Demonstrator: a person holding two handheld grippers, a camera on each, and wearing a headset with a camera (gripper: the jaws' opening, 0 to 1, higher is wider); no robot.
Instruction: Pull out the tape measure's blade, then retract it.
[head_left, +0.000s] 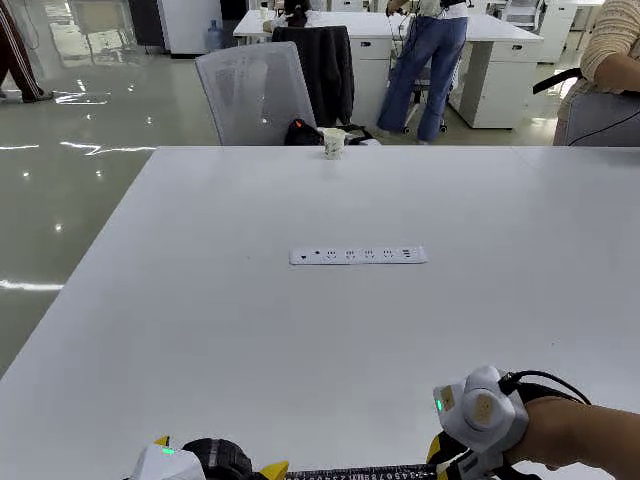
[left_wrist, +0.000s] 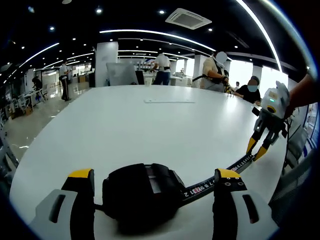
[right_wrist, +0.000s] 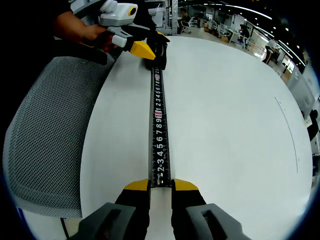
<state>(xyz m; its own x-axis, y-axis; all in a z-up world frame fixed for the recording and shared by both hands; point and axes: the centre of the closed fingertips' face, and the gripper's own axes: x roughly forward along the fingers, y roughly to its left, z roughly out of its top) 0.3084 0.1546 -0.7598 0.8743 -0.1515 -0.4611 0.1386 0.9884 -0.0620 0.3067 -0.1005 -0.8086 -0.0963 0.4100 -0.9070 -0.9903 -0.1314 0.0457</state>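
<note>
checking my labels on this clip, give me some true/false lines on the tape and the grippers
1. The blade is out, running over the table from one gripper to the other. True.
2. The right gripper is open and clear of the blade. False: its jaws are shut on the blade's end.
3. The case sits between the jaws of the left gripper. True.
4. The power strip lies right against the case. False: it lies well apart, near the middle of the table.
5. A cup stands at the table's far edge. True.
</note>
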